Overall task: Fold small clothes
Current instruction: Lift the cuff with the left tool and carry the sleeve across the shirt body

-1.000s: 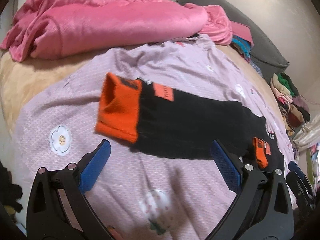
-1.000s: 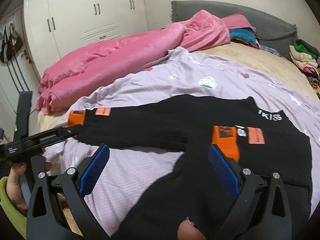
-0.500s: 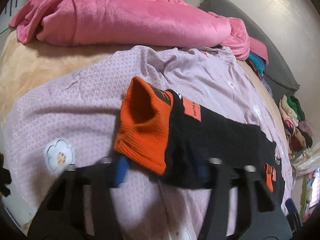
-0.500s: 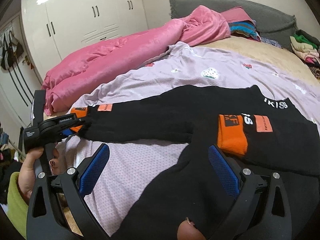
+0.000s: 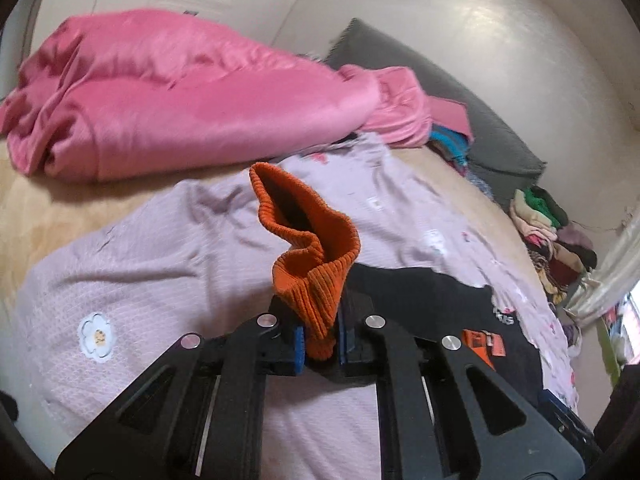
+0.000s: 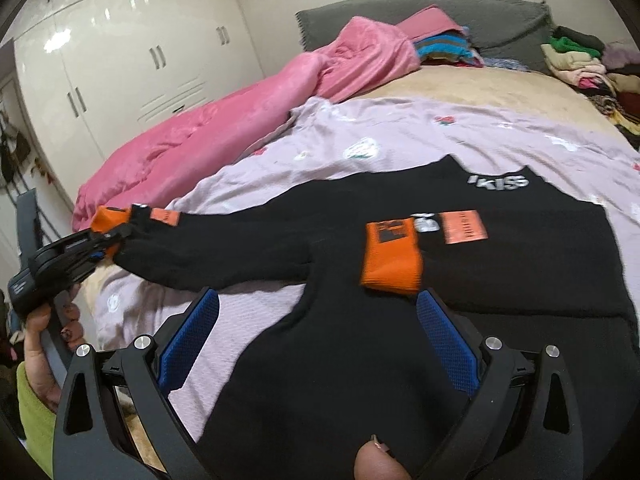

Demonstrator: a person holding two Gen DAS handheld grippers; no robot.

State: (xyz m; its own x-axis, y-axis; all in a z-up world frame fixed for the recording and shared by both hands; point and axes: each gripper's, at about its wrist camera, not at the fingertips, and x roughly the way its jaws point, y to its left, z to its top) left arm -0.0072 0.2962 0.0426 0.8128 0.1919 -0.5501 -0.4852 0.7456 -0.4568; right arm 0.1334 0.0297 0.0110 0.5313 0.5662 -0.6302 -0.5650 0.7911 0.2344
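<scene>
The left gripper has just closed and is clamped on the orange ribbed cuff of the black sweater, which lies spread on the lilac sheet. The right gripper hovers over it, jaws apart (nothing between them). Beyond lies a pink blanket.

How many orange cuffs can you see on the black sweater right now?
2. One orange cuff is pinched in the left gripper at the outstretched sleeve's end; the other cuff lies folded across the black sweater, just ahead of the open right gripper.
</scene>
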